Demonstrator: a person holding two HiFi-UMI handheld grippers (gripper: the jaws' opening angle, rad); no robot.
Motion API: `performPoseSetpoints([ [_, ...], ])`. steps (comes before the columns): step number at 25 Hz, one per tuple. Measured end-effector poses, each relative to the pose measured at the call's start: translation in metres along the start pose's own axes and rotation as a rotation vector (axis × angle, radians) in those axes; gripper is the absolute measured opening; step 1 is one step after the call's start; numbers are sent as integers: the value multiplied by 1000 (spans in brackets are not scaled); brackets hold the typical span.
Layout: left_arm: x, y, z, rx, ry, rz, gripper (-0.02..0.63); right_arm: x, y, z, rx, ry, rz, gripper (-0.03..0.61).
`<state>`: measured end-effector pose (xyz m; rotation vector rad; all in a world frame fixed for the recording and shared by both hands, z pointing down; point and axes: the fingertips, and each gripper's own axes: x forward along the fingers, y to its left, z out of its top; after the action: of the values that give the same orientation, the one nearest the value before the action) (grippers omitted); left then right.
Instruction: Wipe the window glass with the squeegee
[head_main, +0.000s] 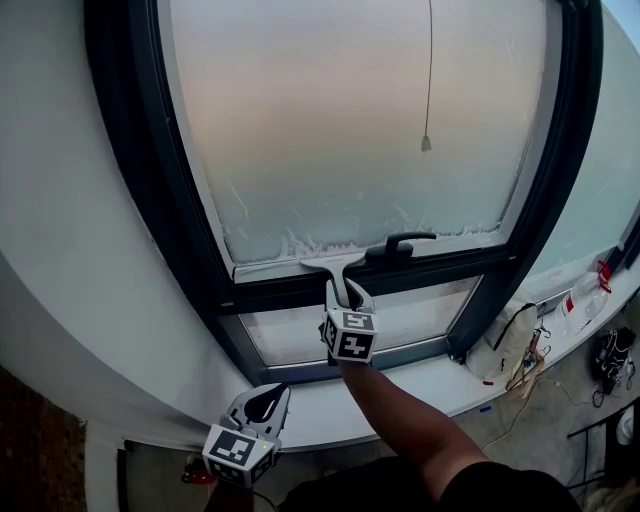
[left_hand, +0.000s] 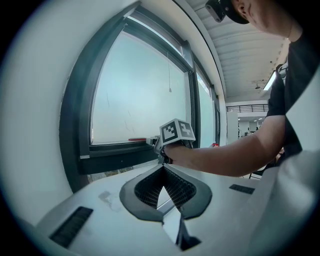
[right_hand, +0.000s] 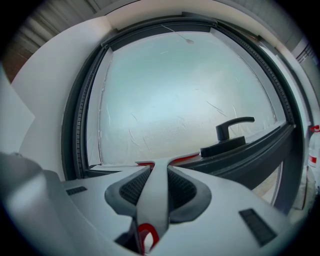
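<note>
Squeegee (right_hand: 152, 195) clamped by its handle in right claw (head_main: 347, 292), jaws closed on it. Handle runs straight out along the claw's axis; blade sits crosswise at the far end, left-right ahead of the tips. Blade is at the bottom edge of the glass (head_main: 350, 120), touching or just off it, can't tell which. Lever (head_main: 400, 245) is just right of the blade, ahead of the claw. Whole pane lies above and beyond the tips, so my guess is the next stroke has to go up or off to the left, clear of the lever. Left claw (head_main: 268, 398) is low, well behind and left of right claw, jaws together, nothing between them. Right arm is nearer by far; left looks out of play.
</note>
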<state>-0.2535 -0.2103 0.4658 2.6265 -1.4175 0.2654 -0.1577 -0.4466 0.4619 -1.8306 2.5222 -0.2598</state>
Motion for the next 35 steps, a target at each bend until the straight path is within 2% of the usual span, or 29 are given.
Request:
performPoseSetpoints([
  [10,-1,-9,-9,0,-19,-32,2,2,0,-2,-4,16,-6,92],
  [13,-4,-9,-7,-13,-14,-12,0,3,1,-1,-2,30,-7,92],
  [20,-5,-17,4,19,-33,-3,2,-20,14,44,17,-60,85,91],
  [23,-6,-24,7,27,-35,3,1,-41,16,52,11,-72,146,92],
  [27,-13,-37,10,5,-48,21,0,-83,10,60,-63,-83,228,92],
  [31,-12,-57,13,-24,-62,33,1,-140,-17,68,-132,-93,286,92],
  [35,-5,-87,13,-63,-90,41,0,-208,-61,58,-176,-52,308,92],
])
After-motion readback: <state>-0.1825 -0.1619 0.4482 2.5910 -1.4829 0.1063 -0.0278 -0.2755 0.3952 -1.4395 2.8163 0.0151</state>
